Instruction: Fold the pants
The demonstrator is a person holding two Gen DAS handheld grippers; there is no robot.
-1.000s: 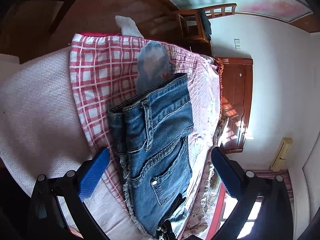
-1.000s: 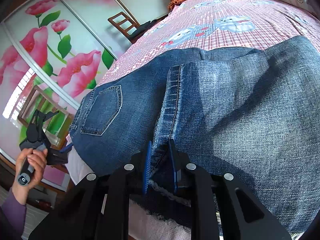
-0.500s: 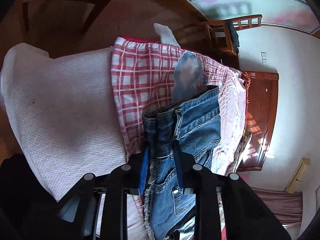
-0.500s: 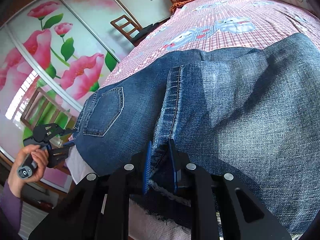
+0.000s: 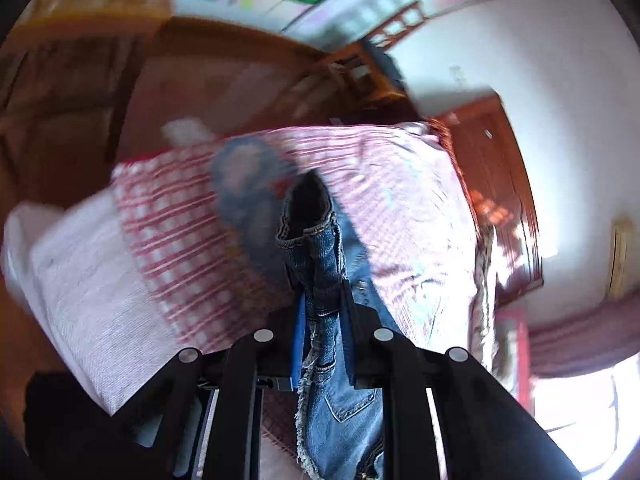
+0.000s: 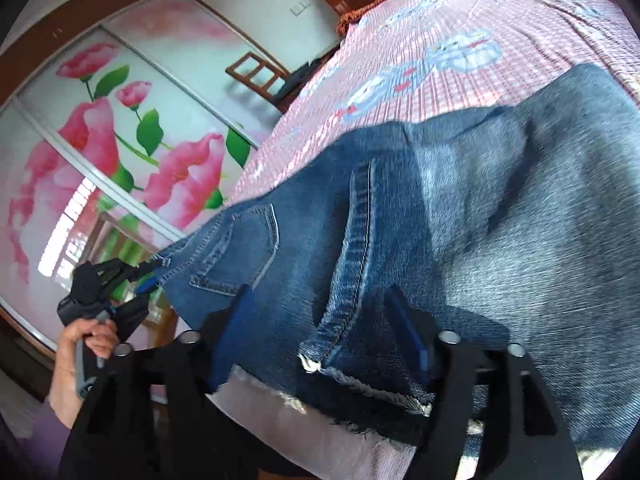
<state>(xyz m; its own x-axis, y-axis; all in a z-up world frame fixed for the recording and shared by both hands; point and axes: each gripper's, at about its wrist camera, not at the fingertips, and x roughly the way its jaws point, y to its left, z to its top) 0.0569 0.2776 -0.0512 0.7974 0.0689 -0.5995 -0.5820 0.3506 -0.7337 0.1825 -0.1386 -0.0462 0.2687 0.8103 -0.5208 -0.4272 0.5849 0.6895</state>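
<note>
The blue denim pants [image 6: 500,216] lie folded on a pink checked bedspread [image 6: 460,40]. My left gripper [image 5: 323,312] is shut on the waistband end of the pants [image 5: 316,256] and holds it lifted off the bed. It also shows from outside in the right wrist view [image 6: 150,276], in a hand at the pants' far corner. My right gripper [image 6: 326,312] is open, its blue pads either side of the frayed leg hem [image 6: 320,364], which lies loose between them.
A white quilted cover [image 5: 80,280] lies at the bed's edge. A wooden chair [image 5: 360,72] and a wooden door [image 5: 492,168] stand beyond the bed. A flower-printed sliding wardrobe [image 6: 100,120] lines the wall.
My left gripper closed on the waistband and has lifted it. My right gripper opened and let go of the leg hem.
</note>
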